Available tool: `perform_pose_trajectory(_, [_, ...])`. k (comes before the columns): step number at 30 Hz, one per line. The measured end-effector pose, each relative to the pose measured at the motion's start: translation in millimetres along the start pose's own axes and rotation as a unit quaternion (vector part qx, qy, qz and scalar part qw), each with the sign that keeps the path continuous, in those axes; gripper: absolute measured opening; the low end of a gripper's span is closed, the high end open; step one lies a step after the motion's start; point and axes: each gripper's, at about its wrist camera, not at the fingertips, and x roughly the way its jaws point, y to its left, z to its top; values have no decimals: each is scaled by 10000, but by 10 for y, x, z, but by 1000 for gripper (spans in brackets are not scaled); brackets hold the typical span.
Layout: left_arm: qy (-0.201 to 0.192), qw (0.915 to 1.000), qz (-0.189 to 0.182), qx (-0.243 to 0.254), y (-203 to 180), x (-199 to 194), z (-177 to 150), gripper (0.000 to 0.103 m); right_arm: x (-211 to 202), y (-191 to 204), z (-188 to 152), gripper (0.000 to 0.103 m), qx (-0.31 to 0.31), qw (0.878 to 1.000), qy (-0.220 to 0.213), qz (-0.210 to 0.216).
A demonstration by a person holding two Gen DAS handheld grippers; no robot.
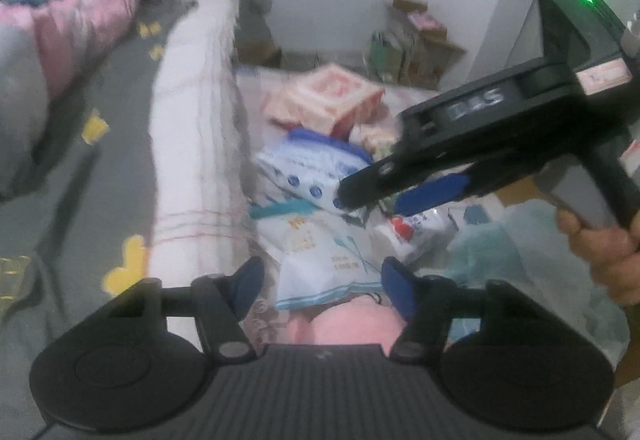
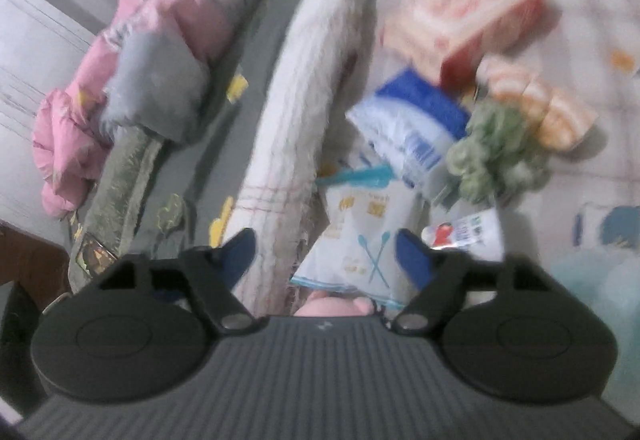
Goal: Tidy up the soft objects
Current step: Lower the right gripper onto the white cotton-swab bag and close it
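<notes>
Beside the bed's white blanket, crinkly packets crowd a pink box; my left gripper and right gripper both gape, pinching nothing.

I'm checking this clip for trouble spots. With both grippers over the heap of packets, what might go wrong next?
1. The right gripper reaches across in front of the left gripper, so the two may collide.
2. The white packet lies between open jaws and overlaps the blue-topped packet; a grab may drag both.
3. The frames are blurred, so the aim may be poor.
</notes>
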Motion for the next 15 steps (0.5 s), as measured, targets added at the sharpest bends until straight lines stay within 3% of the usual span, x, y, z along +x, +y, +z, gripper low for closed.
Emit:
perform_pose_trajectory(5, [559,9981,-57,-239,98,395,122,54,432,-43,214,62,-125,9977,508,-421])
perform_pose_trajectory(11, [1001,9939,-22,-467,230,693,171,58,808,-202,404,61,35,9922,1059,-660])
perform_pose_trajectory(15, [1137,9918,-81,-575,274,794,207,64,960,-253,480,63,158,9904,1264,-533])
